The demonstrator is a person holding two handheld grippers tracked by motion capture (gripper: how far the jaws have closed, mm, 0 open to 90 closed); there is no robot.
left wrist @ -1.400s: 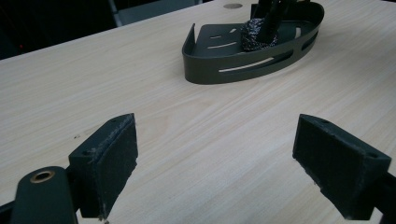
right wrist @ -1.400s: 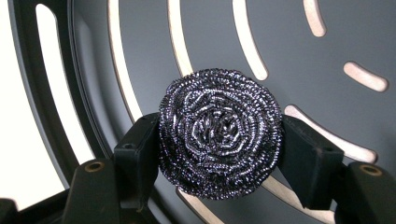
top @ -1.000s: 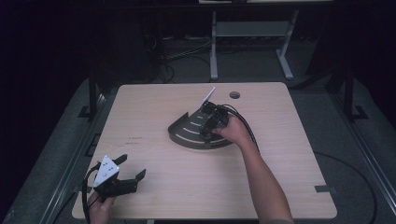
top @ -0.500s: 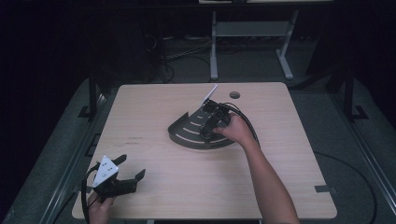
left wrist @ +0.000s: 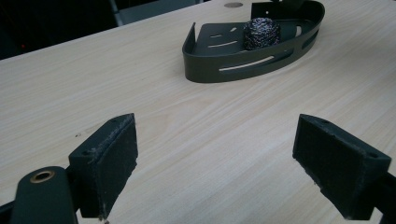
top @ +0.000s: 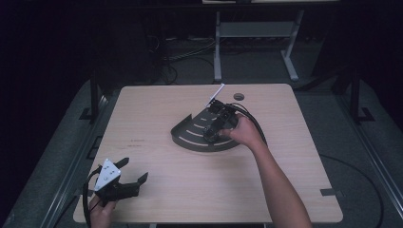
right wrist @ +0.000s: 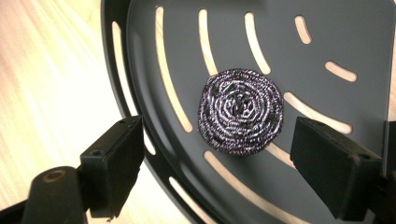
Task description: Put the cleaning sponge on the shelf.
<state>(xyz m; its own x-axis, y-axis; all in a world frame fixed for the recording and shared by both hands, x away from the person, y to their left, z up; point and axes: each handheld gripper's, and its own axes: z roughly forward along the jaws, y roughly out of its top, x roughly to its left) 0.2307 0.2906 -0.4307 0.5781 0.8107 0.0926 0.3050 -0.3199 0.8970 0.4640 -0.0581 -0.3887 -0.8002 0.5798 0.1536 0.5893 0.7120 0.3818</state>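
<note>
A dark quarter-round slotted tray sits at the middle of the wooden table. A round steel-wool scourer lies flat inside the tray, and it also appears as a grey ball in the left gripper view. My right gripper hangs over the tray, pointing down. It is open, with one jaw on each side of the scourer and neither touching it. My left gripper stays near the table's front left corner, open over bare wood and far from the tray.
A small round hole is set in the table behind the tray. The table's front edge runs just below the left hand. A metal stand and cables lie on the dark floor beyond the table.
The right hand and its gripper have shifted slightly over the tray. The left gripper has stayed where it was.
</note>
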